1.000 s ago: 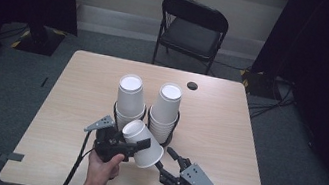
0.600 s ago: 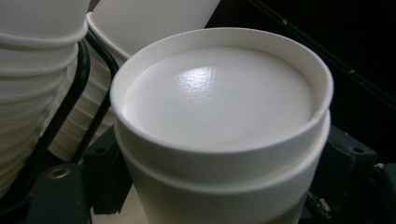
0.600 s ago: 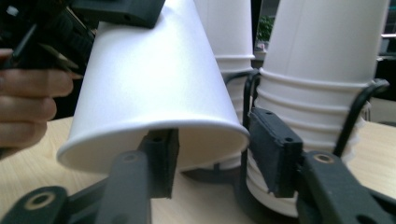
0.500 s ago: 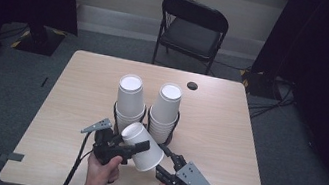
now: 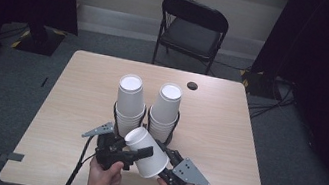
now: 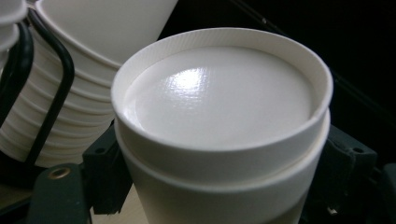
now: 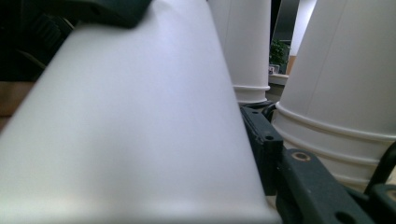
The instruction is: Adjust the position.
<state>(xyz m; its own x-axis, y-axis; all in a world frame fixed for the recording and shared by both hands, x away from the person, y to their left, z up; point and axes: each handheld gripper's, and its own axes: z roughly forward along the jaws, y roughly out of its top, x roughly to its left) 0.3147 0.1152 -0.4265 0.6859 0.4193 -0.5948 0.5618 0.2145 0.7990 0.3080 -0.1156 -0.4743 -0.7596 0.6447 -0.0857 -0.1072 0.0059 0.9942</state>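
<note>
White paper cup [image 5: 153,164]: off the tabletop [image 5: 226,133], tilted, base up and toward the two cup stacks, just in front of them. Left stack [image 5: 130,99] and right stack [image 5: 167,105]: both upside down, each ringed by a black wire holder [image 5: 116,112].

Left tool [image 5: 138,150]: narrow, pinching the cup close under its base; in the left gripper view, a jaw hard against each side of the cup's wall. Right tool [image 5: 164,159]: jaws just now closing, with the cup's wider end between them. In the right gripper view, one jaw lying along the wall, the other hidden behind the cup. Cannot tell whether pressing yet.

Probably a two-tool grip in the making, to pull the cup off a nested one or to hand it across. Cannot tell whether the step line under the base in the left gripper view marks a second cup.

To do it well:
- Finish the right closing slowly and stop at first firm contact, since thin paper walls will likely buckle under a hard squeeze.
- Set the right jaws square across the wall, near the stiffer rim end, not skewed.
- Hold the left pinch steady until the right grip feels sure.
- Pull along the cup's own axis, with no twisting.
- Stay clear of the stacks close behind: a nudge could tip them in their holders.
</note>
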